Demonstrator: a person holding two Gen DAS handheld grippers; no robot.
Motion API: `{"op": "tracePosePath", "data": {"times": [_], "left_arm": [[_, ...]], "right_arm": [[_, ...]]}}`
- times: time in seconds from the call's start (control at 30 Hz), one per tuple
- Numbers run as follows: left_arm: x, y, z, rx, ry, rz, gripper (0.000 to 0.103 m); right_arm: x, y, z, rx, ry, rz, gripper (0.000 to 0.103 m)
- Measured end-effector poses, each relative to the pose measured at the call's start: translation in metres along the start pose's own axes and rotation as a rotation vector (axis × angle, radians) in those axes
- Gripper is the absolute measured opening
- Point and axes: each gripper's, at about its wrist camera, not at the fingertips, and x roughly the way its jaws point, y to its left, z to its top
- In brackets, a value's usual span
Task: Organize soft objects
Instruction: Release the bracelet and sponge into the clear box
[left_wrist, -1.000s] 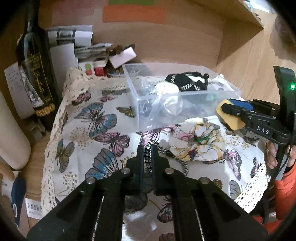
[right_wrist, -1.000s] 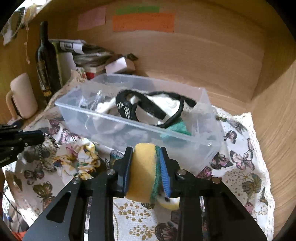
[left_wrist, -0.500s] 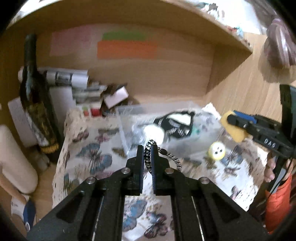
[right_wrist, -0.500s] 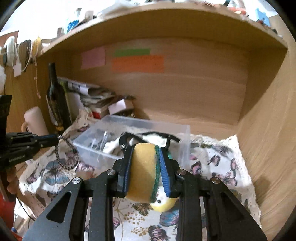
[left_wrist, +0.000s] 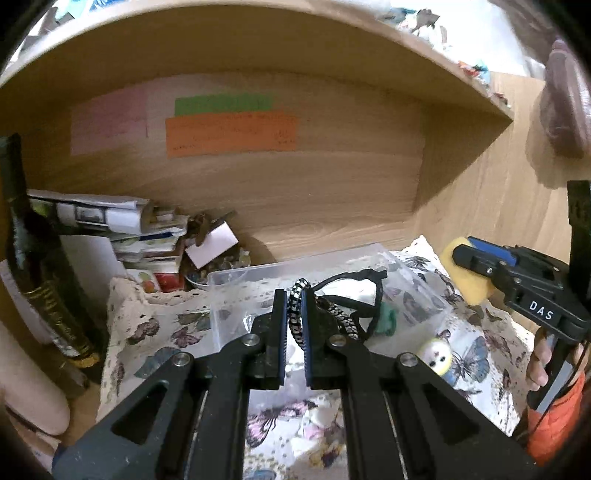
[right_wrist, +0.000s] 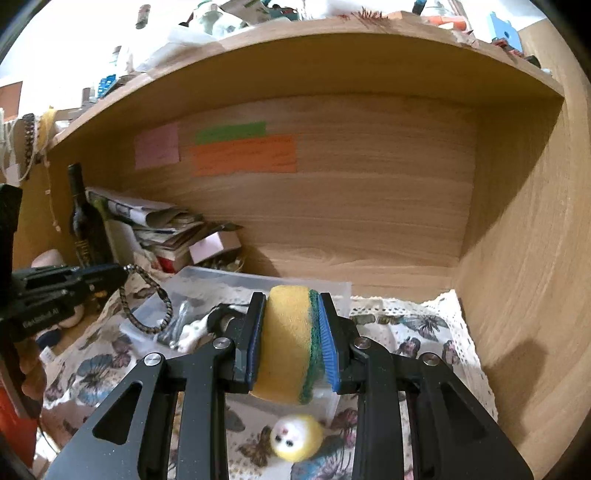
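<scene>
My left gripper (left_wrist: 294, 297) is shut on a black-and-white braided cord loop (left_wrist: 296, 317) and holds it in the air above the clear plastic bin (left_wrist: 236, 275). The loop hangs from it in the right wrist view (right_wrist: 147, 306). My right gripper (right_wrist: 291, 302) is shut on a yellow sponge with a green scrub side (right_wrist: 286, 343), lifted over the bin's near right corner; the sponge also shows in the left wrist view (left_wrist: 469, 273). A small yellow-and-white plush ball (right_wrist: 295, 437) lies on the butterfly cloth (right_wrist: 424, 328) below the sponge. The bin holds a black strap (left_wrist: 347, 278) and white soft items.
A dark wine bottle (left_wrist: 33, 266) stands at the left beside a stack of papers and boxes (left_wrist: 147, 236). A floral scrunchie (left_wrist: 306, 424) lies on the cloth under my left gripper. Wooden shelf walls (right_wrist: 517, 258) close in the back and right.
Both grippers have risen from the cloth and bin level. The left lifted the braided loop off the cloth; the right carried the sponge upward. The plush ball came into view.
</scene>
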Motion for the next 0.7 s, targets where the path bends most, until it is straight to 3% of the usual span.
{"op": "tracePosePath", "data": {"times": [0.27,0.6,0.7], "left_arm": [[0.047,-0.001,0.000,-0.035,0.090,-0.015,0.006],[0.065,-0.002,-0.010,-0.021,0.174,-0.008,0.007],[0.061,-0.003,-0.011,-0.009,0.168,-0.003,0.019]], "right_arm": [[0.048,0.001,-0.003,-0.021,0.104,-0.006,0.025],[0.081,0.010,-0.019,-0.078,0.253,-0.006,0.029],[0.079,0.011,-0.020,-0.089,0.258,-0.010,0.037]]}}
